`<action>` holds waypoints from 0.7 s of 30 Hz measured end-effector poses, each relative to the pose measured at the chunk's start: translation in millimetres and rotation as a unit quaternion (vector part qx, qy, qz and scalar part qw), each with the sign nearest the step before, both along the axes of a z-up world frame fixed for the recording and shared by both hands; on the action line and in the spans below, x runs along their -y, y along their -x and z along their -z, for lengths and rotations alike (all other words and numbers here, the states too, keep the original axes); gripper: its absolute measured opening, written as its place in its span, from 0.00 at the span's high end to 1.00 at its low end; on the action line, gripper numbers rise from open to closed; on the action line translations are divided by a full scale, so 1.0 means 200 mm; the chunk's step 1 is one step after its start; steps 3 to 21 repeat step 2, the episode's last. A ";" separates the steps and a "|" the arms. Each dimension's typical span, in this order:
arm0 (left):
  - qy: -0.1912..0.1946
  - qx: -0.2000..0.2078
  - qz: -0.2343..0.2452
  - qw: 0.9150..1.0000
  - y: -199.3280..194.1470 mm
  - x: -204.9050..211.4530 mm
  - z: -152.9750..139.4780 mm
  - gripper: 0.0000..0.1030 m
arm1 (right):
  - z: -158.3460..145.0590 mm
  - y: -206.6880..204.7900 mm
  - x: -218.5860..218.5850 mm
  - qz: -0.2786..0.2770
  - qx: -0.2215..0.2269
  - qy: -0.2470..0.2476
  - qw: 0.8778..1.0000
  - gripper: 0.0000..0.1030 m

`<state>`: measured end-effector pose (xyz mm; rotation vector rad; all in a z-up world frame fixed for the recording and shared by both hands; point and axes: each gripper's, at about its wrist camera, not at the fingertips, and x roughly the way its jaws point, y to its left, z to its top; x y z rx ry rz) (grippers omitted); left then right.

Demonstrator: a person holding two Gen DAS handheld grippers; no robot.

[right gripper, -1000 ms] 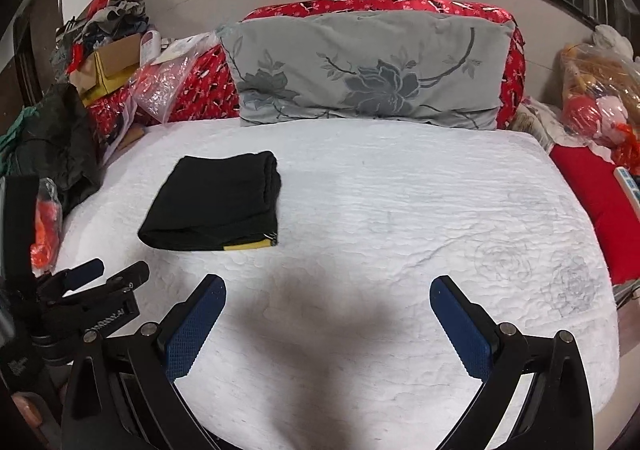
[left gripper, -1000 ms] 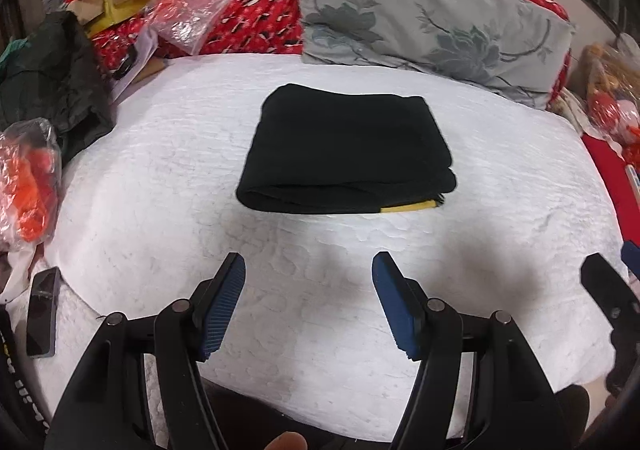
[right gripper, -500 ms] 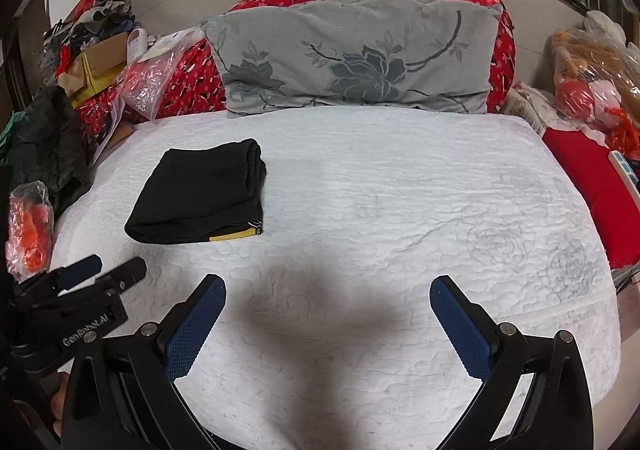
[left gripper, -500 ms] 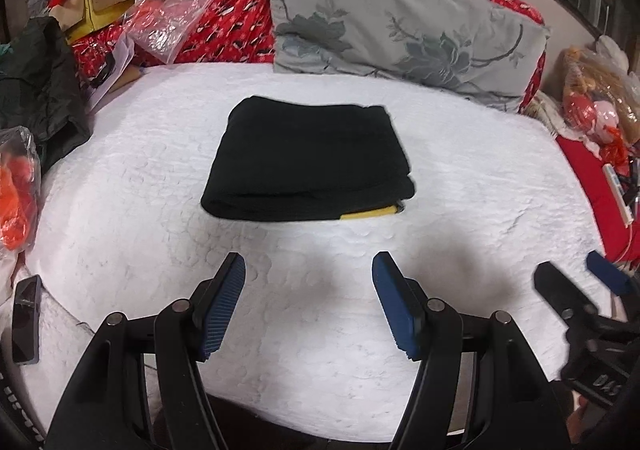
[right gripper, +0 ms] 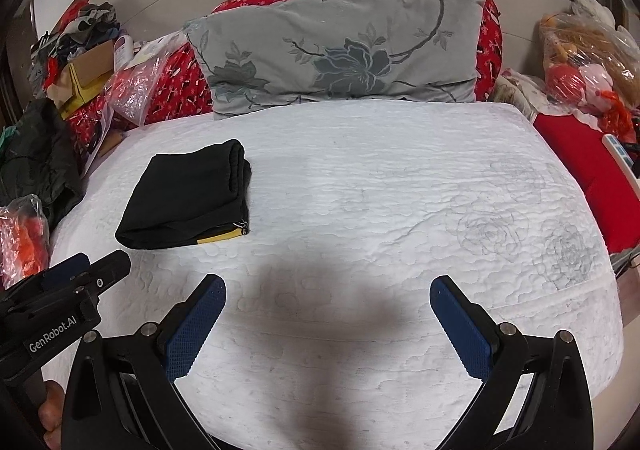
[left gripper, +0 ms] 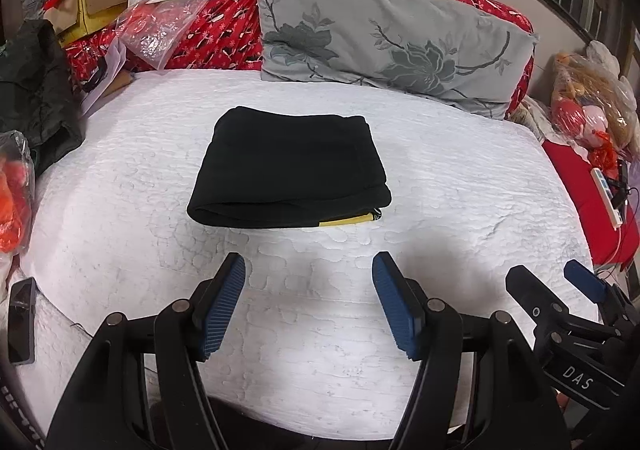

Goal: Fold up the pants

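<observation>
The black pants (left gripper: 290,169) lie folded into a compact rectangle on the white quilted bed (left gripper: 460,177), with a yellow strip showing at the near right corner. They also show in the right wrist view (right gripper: 192,197) at the left of the bed. My left gripper (left gripper: 308,270) is open and empty, held back near the bed's front edge, short of the pants. My right gripper (right gripper: 326,292) is wide open and empty, to the right of the pants over bare quilt. Each gripper shows at the edge of the other's view.
A grey flowered pillow (left gripper: 384,41) leans on a red cushion (left gripper: 208,37) at the head. Clutter, bags and a dark garment (left gripper: 36,89) crowd the left side. A phone (left gripper: 20,320) lies at the bed's left front edge. Bagged toys (left gripper: 592,105) and red cloth sit right.
Both grippers have pulled back and risen slightly from the bed; the view has shifted a little. The folded pants have not moved. Both grippers stay open.
</observation>
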<state>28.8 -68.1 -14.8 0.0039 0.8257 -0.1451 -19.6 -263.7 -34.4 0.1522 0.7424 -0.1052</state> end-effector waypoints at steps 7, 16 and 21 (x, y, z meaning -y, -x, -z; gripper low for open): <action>-0.002 0.001 -0.002 1.000 0.00 0.00 0.00 0.36 | 0.00 0.00 0.00 0.001 0.000 0.000 1.000 0.00; -0.002 0.001 -0.002 1.000 0.00 0.00 0.00 0.36 | 0.00 0.00 0.00 0.001 0.000 0.000 1.000 0.00; -0.002 0.001 -0.002 1.000 0.00 0.00 0.00 0.36 | 0.00 0.00 0.00 0.001 0.000 0.000 1.000 0.00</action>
